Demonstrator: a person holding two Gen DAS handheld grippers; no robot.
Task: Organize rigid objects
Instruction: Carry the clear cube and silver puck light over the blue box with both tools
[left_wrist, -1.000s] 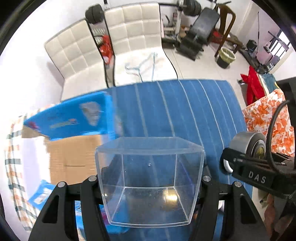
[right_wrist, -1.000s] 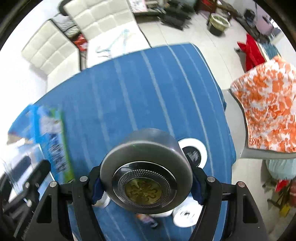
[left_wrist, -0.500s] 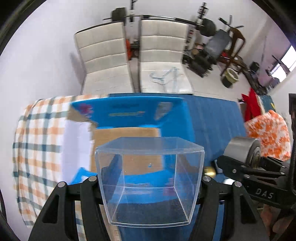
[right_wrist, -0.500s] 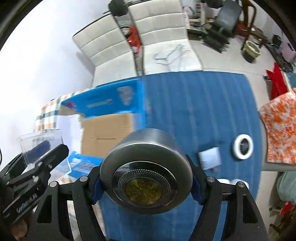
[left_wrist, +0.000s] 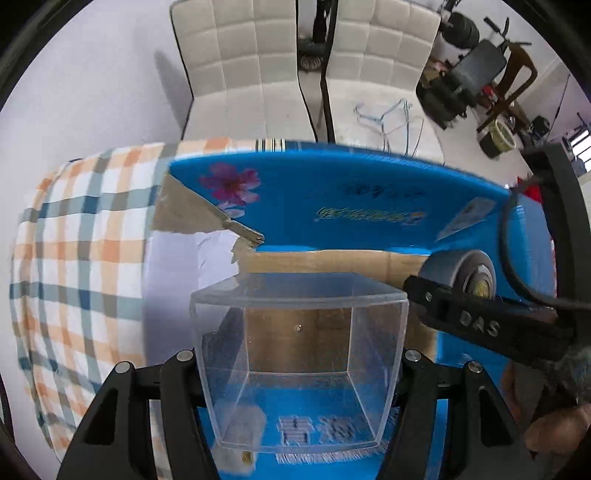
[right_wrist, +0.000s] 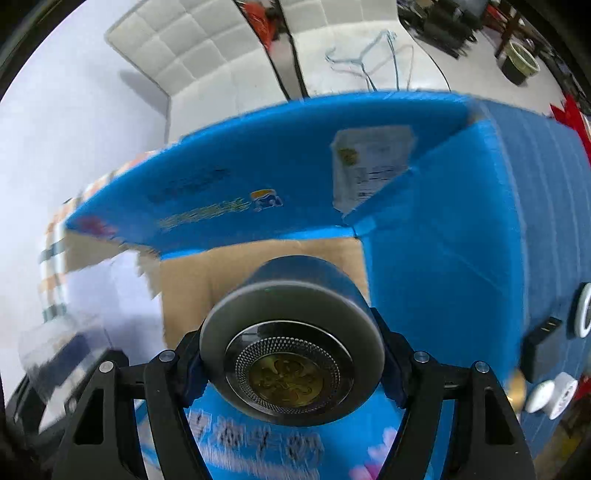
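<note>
Two white quilted upholstered chairs (left_wrist: 306, 70) side by side beyond the table. Thin light-blue wire hangers (left_wrist: 388, 114) on the right chair's seat. Orange, blue and white checked cloth (left_wrist: 74, 258) over the table's left end. Black weight bench (left_wrist: 469, 81) and brown wooden chair (left_wrist: 513, 81), far right background. Dark round bin (left_wrist: 496, 138) on pale floor.

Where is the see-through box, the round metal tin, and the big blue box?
see-through box (left_wrist: 299, 354): left wrist view, its back wall.
round metal tin (right_wrist: 291, 365): right wrist view, its round end face.
big blue box (left_wrist: 332, 206): left wrist view, its far flap.
</note>
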